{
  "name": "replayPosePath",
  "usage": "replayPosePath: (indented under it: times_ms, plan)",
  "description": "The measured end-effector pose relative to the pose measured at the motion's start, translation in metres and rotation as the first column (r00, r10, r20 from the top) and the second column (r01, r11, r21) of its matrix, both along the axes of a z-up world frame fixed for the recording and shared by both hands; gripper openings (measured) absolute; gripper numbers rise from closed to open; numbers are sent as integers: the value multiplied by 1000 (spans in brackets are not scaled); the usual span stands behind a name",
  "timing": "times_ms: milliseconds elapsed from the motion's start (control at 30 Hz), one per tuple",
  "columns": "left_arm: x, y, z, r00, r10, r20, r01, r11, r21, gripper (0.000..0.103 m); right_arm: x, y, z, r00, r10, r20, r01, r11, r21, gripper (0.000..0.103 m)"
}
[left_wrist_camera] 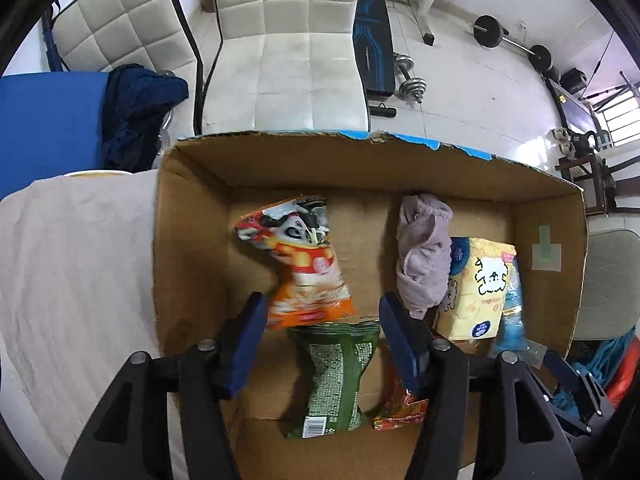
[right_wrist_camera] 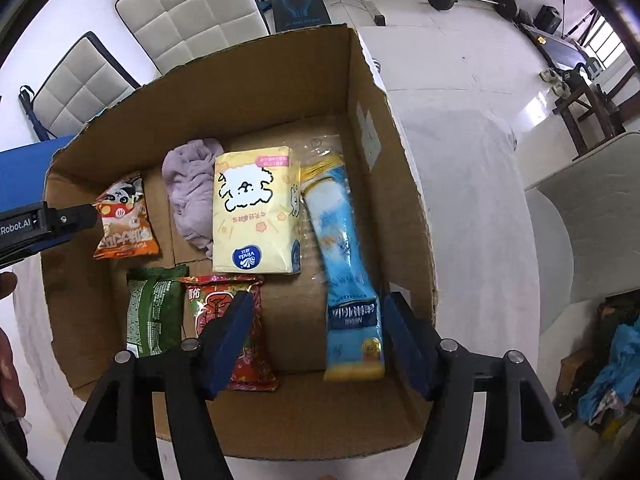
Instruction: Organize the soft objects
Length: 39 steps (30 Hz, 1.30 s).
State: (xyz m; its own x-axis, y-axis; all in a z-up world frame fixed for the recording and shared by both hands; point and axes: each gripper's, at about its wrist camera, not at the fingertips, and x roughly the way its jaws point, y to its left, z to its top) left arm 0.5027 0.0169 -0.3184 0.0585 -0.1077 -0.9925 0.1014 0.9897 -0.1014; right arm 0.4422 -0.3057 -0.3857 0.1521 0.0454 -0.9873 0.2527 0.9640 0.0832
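An open cardboard box (left_wrist_camera: 192,240) (right_wrist_camera: 380,208) holds soft items. An orange panda snack bag (left_wrist_camera: 304,268) (right_wrist_camera: 124,220), a green snack bag (left_wrist_camera: 336,376) (right_wrist_camera: 154,312) and a red snack bag (left_wrist_camera: 400,408) (right_wrist_camera: 228,320) lie at the left. A lilac cloth (left_wrist_camera: 424,256) (right_wrist_camera: 192,192), a yellow tissue pack (left_wrist_camera: 476,288) (right_wrist_camera: 256,208) and a blue packet (left_wrist_camera: 512,320) (right_wrist_camera: 344,264) lie at the right. My left gripper (left_wrist_camera: 322,320) is open and empty over the snack bags. My right gripper (right_wrist_camera: 316,320) is open and empty, with the blue packet's near end between its fingers.
The box stands on a table with a white cloth (left_wrist_camera: 72,272) (right_wrist_camera: 472,200). White padded chairs (left_wrist_camera: 288,40) (right_wrist_camera: 192,12) stand behind it. A dark blue garment (left_wrist_camera: 136,108) hangs at the left. Gym weights (left_wrist_camera: 488,32) lie on the tiled floor.
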Motion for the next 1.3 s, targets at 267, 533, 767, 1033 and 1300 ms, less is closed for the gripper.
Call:
replayPosePath:
  times_ms: [267,533,767,1033,1300]
  plan:
    - [-12,9,13,999,9,33,-9,1000,3,70,0,8,14,999,32,-12,-32,999,-15,71]
    - [-55,11,29,996,-9,86,5,999,45,79,-4,22,28,997,70,-14,-70,997,-16,93]
    - [-78,14,43,992,12,129,-20,998,57,101,-10,28,39,996,88,-12,-88,996,-26,103]
    - [-89,24,54,988,56,146,-64,997,52,102,-17,28,50,995,101,-6,-101,994,-38,103]
    - [-124,21,93,968,64,242,-86,993,79,102,-39,27,79,993,112,31,-111,994,-18,103]
